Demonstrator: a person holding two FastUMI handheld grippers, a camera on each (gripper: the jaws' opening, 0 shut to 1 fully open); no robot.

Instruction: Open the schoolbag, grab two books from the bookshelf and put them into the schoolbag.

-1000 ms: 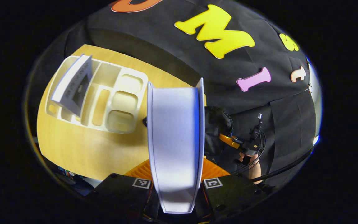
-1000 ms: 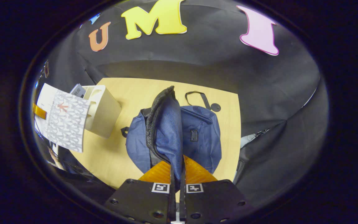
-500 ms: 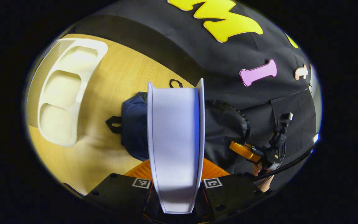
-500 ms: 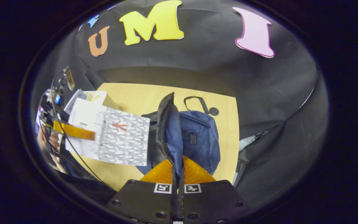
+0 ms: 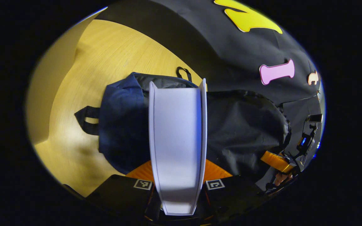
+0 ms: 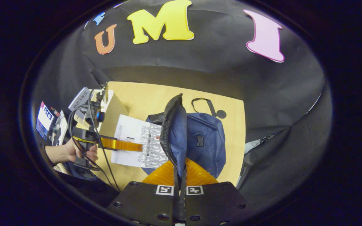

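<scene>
The left hand-held gripper (image 5: 178,175) pinches a book (image 5: 177,141) just above the schoolbag (image 6: 206,141) on the surface (image 5: 105,56). The right hand-held gripper (image 6: 180,175) pinches the bag's flap (image 6: 174,131) upright, beside the bookshelf (image 6: 113,108).

**Both grippers closed, each held in a hand**

The left gripper (image 5: 178,171) is seen clamped, its two orange fingers (image 5: 138,172) pressed against the sides of a book (image 5: 177,147). In the right gripper view this gripper (image 6: 137,146) is held level from the left by a hand (image 6: 80,153) wrapped around its handle, one orange finger laid flat on the book's cover.

The right gripper (image 6: 180,174) is held with its orange fingers (image 6: 160,174) nearly together, pinching the raised flap of the schoolbag (image 6: 176,131). In the left gripper view it (image 5: 276,160) is seen at the far right, gripped from below by a hand (image 5: 281,179).
</scene>
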